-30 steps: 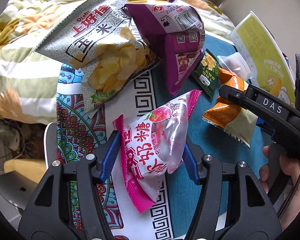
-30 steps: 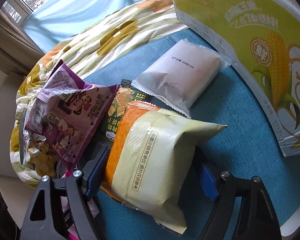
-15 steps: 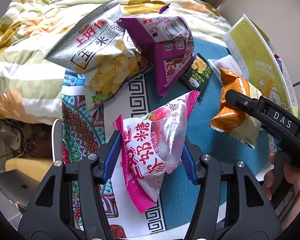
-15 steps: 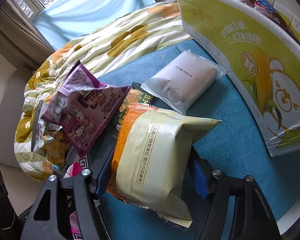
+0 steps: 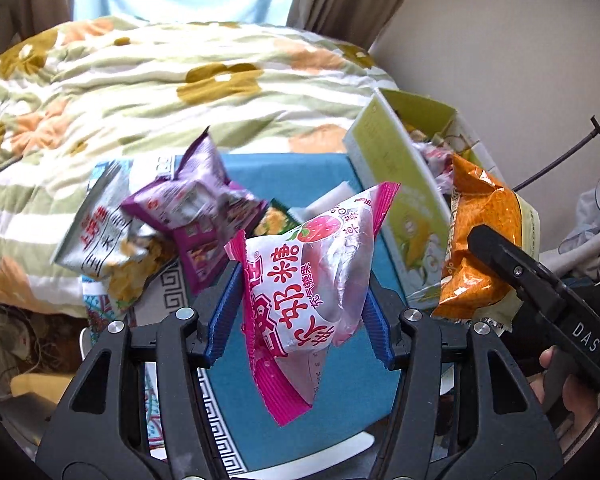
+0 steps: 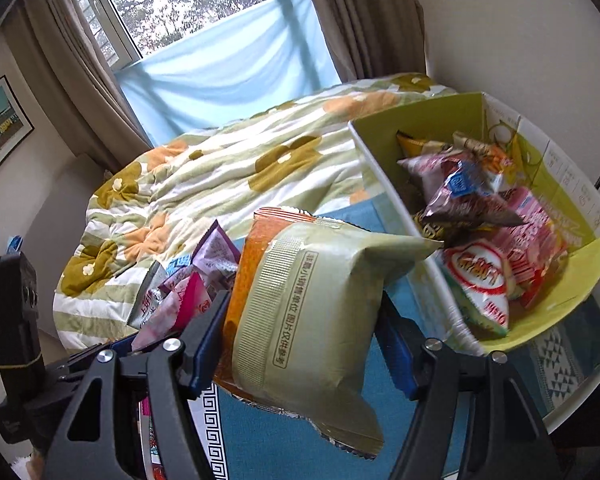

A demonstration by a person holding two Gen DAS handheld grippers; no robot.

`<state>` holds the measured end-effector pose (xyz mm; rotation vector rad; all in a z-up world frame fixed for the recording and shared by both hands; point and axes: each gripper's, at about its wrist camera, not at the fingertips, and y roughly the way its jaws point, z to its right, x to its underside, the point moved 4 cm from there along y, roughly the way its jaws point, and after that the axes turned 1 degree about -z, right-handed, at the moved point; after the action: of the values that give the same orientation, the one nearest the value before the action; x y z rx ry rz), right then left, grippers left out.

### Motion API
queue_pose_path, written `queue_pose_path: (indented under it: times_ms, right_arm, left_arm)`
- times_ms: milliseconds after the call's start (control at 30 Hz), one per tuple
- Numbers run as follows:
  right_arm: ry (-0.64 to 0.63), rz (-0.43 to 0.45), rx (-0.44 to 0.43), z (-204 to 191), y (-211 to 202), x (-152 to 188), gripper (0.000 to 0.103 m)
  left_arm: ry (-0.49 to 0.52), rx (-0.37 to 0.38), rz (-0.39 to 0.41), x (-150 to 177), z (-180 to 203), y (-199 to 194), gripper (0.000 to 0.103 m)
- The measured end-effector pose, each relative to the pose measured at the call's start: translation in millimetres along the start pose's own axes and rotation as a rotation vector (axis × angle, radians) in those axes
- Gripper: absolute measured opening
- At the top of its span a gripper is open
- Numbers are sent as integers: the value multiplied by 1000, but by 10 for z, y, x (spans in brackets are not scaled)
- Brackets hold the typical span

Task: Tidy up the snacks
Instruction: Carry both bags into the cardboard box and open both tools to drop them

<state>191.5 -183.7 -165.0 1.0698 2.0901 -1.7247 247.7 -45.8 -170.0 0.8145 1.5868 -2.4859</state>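
Observation:
My left gripper (image 5: 298,312) is shut on a pink and white strawberry candy bag (image 5: 308,288), held in the air above the blue table (image 5: 300,392). My right gripper (image 6: 304,340) is shut on an orange and pale green snack bag (image 6: 304,312), also lifted; the same orange bag (image 5: 476,240) shows at the right of the left wrist view. A green carton (image 6: 572,272) at the right holds several snack packs. A purple bag (image 5: 196,208), a grey chip bag (image 5: 108,236) and a small dark green packet (image 5: 276,220) lie on the table.
A flowered quilt (image 5: 160,80) on a bed lies beyond the table. A patterned cloth (image 5: 172,300) covers the table's left part. A window with curtains (image 6: 204,52) is at the back. A hand (image 5: 568,392) holds the right gripper's handle.
Both grippers have risen with their bags off the table and tilted up, so the bed, the window and the inside of the green carton have come into view. The right jaws closed on the orange bag.

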Motion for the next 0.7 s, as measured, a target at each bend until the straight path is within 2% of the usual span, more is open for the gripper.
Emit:
queue_pose_path:
  times_ms: [167,333,533,700]
  right_arm:
    - [-34,69,8,398,-356,-234,65]
    - [-47,103,5,990,-637,-506,65]
    - [-74,85,-17,1703,-744,-779,65]
    - [-103,66,-26,2145,-704,-932,65]
  left_arm:
    - [48,22,59,-230,692,-34,53]
    - [51,41,73,-386,1413,156,53]
    - [68,32,33,-468,2215,658,53]
    - [80,12,-14,-455,2700,1154,53]
